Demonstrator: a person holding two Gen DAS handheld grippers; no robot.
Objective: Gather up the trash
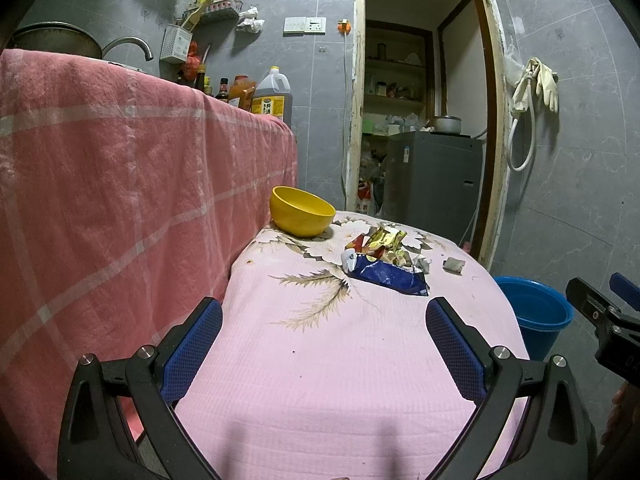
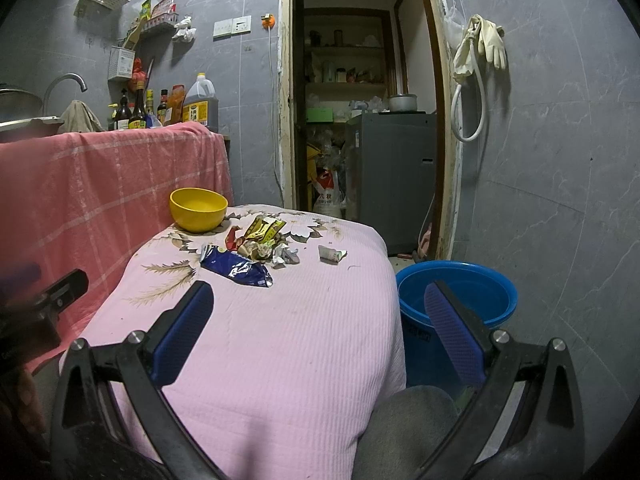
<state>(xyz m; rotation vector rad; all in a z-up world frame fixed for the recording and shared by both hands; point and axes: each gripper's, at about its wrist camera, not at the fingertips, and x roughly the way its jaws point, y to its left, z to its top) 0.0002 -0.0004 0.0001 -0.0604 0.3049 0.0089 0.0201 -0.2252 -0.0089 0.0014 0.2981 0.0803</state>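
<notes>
A heap of trash lies at the far part of a pink-clothed table (image 1: 320,360) (image 2: 280,340): a blue snack bag (image 1: 386,274) (image 2: 237,267), yellow and red wrappers (image 1: 382,240) (image 2: 262,230), crumpled paper (image 2: 285,255) and one small scrap (image 1: 453,265) (image 2: 331,254) apart to the right. My left gripper (image 1: 324,312) hovers open over the near table, well short of the heap. My right gripper (image 2: 320,296) is open too, over the table's right edge, with nothing between its fingers. A blue plastic bucket (image 1: 534,312) (image 2: 460,292) stands on the floor right of the table.
A yellow bowl (image 1: 302,210) (image 2: 199,208) sits at the table's far left corner. A counter draped in a pink checked cloth (image 1: 120,180) (image 2: 100,184) rises on the left, with bottles and a tap. Behind is an open doorway (image 2: 352,100) to a storeroom.
</notes>
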